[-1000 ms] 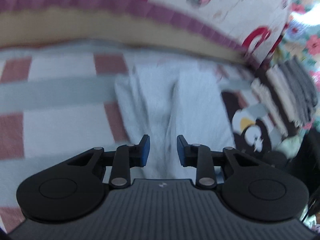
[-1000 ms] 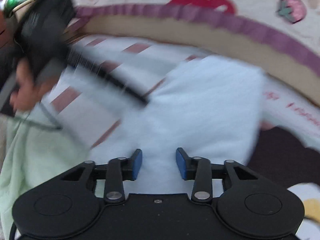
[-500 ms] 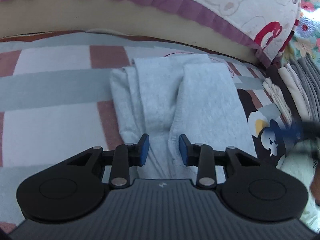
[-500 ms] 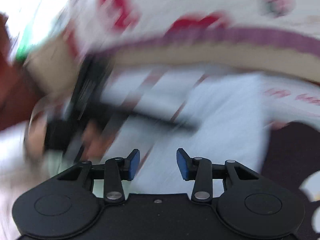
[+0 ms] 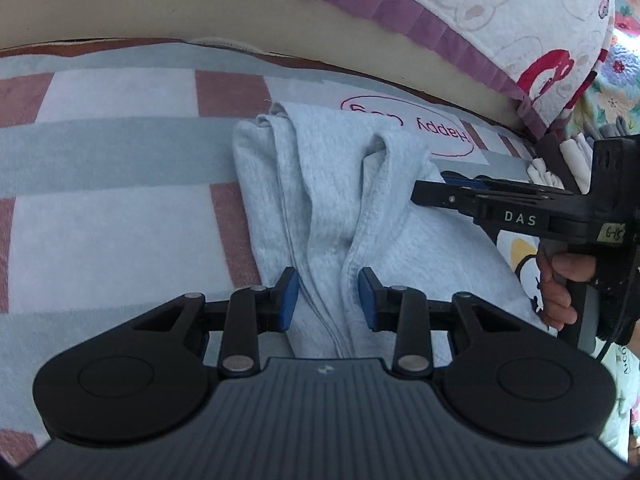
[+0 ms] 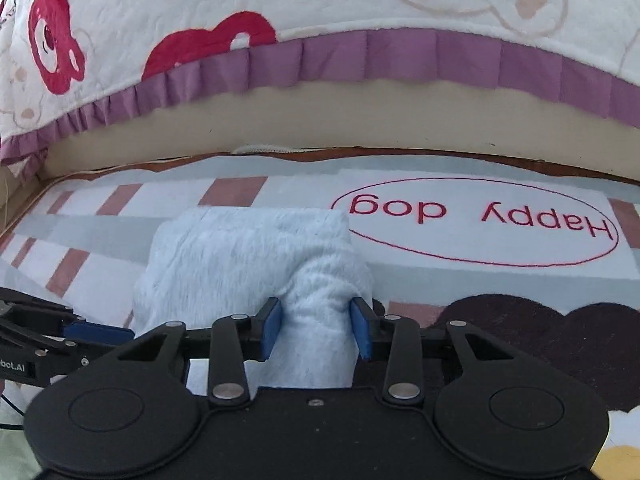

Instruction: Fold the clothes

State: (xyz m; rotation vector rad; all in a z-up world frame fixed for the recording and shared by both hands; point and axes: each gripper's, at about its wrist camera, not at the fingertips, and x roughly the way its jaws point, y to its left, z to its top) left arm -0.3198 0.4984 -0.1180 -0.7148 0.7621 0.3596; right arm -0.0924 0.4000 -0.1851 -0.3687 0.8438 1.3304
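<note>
Since the earlier frame my right gripper (image 6: 316,330) has swung in from the side & now straddles a raised ridge of the grey garment (image 5: 320,216), jaws parted, not clamped yet. Left gripper (image 5: 328,304) sits over the near end, jaws apart, holding nothing. Garment lies on the checked blanket (image 5: 100,216), long axis running away from me toward the mattress edge (image 6: 320,120). Right is nearer the mid-fold. No containers in view.

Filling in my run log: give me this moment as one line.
step: fold | item: grey garment on blanket | left hand-held gripper: open, straddling near edge | right hand-held gripper: around a fold, grip unclear
</note>
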